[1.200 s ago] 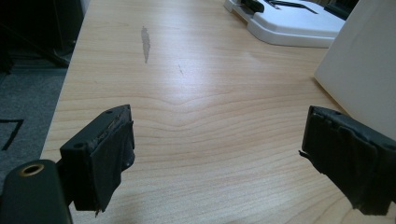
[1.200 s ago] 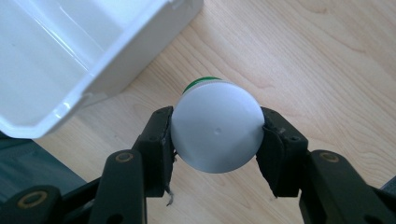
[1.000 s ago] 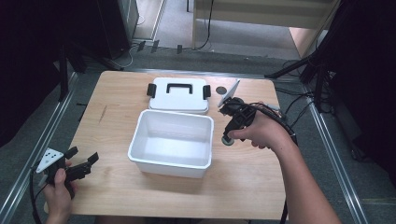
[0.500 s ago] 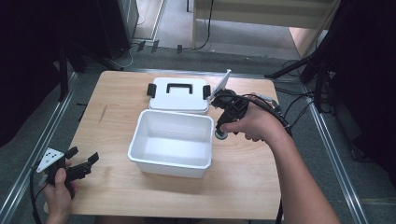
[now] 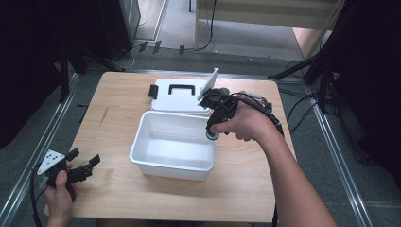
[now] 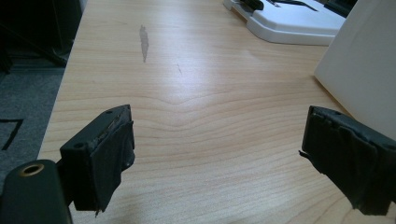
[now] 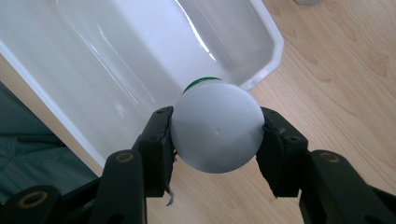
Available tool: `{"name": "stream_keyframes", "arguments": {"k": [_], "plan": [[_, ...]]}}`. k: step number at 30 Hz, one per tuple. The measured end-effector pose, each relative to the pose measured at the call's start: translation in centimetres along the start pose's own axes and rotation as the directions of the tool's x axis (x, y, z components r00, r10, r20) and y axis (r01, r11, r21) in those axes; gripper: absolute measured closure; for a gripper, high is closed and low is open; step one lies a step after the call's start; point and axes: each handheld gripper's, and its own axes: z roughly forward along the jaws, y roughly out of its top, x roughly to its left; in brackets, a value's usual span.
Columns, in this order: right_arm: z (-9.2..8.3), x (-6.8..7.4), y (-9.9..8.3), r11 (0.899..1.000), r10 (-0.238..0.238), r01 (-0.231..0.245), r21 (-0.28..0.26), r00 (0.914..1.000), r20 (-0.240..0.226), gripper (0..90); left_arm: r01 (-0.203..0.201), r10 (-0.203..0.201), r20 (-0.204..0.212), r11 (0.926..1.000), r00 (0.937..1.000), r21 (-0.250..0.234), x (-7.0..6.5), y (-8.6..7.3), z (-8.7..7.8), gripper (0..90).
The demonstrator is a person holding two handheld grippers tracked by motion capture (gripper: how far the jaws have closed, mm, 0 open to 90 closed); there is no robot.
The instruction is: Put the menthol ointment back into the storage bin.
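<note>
Both right claw (image 7: 215,140) pads clamp a white-capped bottle (image 7: 215,133), cap facing the camera.

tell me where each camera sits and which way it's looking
High view: above the person's side, looking forward and down at the table; both forearms enter from below.
Left gripper view: rides the left gripper, looking low across bare wood between its open jaws.
Right gripper view: rides the right gripper, looking down past the round white container it clamps, at the white bin.
Shared: all three views show the white bin; the left gripper view and the high view also show the lid.
</note>
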Motion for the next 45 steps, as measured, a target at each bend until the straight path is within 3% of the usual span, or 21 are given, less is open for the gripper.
{"name": "stream_keyframes", "arguments": {"k": [12, 21, 45], "plan": [[1.0, 1.3, 1.5, 0.998, -0.060, 0.060, -0.007, 0.9981, -0.014, 51.6, -0.002, 0.002, -0.001, 1.0000, 1.0000, 0.002, 0.0, 0.0, 0.0, 10.1], [2.1, 1.9, 2.0, 0.997, -0.074, 0.074, 0.002, 0.9968, -0.029, 51.6, -0.001, 0.001, 0.000, 1.0000, 1.0000, 0.003, 0.0, 0.0, 0.0, 10.1], [7.6, 2.3, 2.1, 0.991, -0.123, 0.126, 0.041, 0.9900, -0.068, 51.5, -0.003, 0.003, 0.003, 1.0000, 1.0000, 0.003, 0.0, 0.0, 0.1, 10.1]]}}
